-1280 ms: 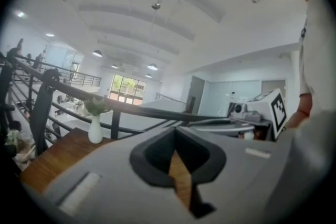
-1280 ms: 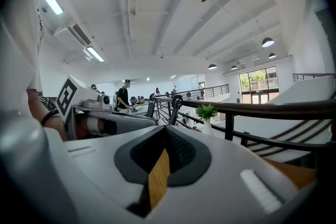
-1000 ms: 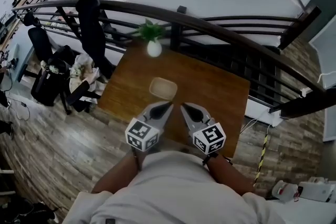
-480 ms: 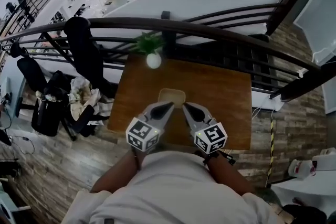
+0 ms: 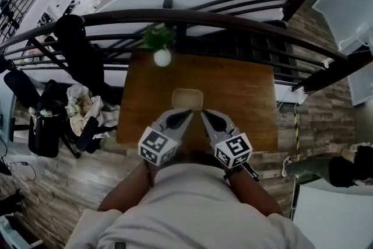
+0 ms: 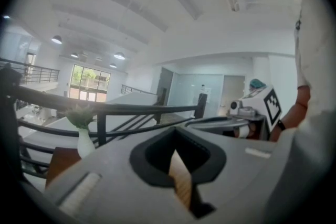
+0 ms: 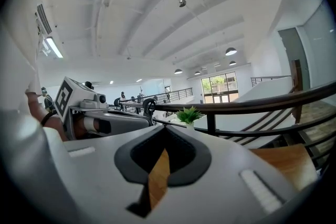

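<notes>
In the head view my left gripper point(image 5: 185, 117) and right gripper point(image 5: 205, 116) are held side by side close to the person's chest, above the near edge of a wooden table point(image 5: 245, 96). Both point at a shallow tan tray point(image 5: 187, 99) lying just beyond their tips. Each pair of jaws is closed to a thin slit with nothing between them, as the left gripper view point(image 6: 177, 153) and right gripper view point(image 7: 163, 155) show. A white vase with a green plant point(image 5: 161, 54) stands at the table's far left edge.
A dark curved railing point(image 5: 233, 20) runs along the table's far side, with an open drop to a lower floor behind it. A chair draped with a dark jacket point(image 5: 73, 38) and bags point(image 5: 78, 116) stand left of the table. A person's leg point(image 5: 326, 167) shows at right.
The person has stepped closer to the table, so the tray now lies right at the gripper tips. Both grippers stayed shut and side by side.
</notes>
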### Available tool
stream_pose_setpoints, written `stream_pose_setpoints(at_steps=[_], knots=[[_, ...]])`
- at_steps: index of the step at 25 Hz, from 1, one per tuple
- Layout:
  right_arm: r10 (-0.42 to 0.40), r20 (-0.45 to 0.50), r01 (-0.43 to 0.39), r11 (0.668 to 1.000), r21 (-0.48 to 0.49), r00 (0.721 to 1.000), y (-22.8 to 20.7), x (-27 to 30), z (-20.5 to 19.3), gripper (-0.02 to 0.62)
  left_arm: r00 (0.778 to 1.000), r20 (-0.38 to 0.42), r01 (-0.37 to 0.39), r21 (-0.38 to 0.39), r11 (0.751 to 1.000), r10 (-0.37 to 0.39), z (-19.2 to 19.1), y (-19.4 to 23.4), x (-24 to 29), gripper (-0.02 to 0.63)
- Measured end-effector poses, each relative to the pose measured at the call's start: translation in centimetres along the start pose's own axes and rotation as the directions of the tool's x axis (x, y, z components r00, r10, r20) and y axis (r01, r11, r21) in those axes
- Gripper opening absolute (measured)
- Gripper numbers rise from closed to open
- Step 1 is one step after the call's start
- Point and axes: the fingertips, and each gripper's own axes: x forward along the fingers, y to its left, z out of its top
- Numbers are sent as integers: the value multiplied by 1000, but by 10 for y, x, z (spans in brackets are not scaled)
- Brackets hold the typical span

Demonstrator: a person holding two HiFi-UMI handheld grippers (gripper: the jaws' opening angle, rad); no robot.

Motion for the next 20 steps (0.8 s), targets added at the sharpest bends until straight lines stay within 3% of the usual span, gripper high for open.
stream_pose_setpoints(at_steps=[5,20], knots=[[-8,-19,8,1000,19,1000,-18,4,-11,8,999,-36,27,11,1000,-27,-8,-1,13,3],[69,-91,-63,996,66,993,-65,43,-23,7,996,-92,-23,-63,998,17,-25,48,51,3]])
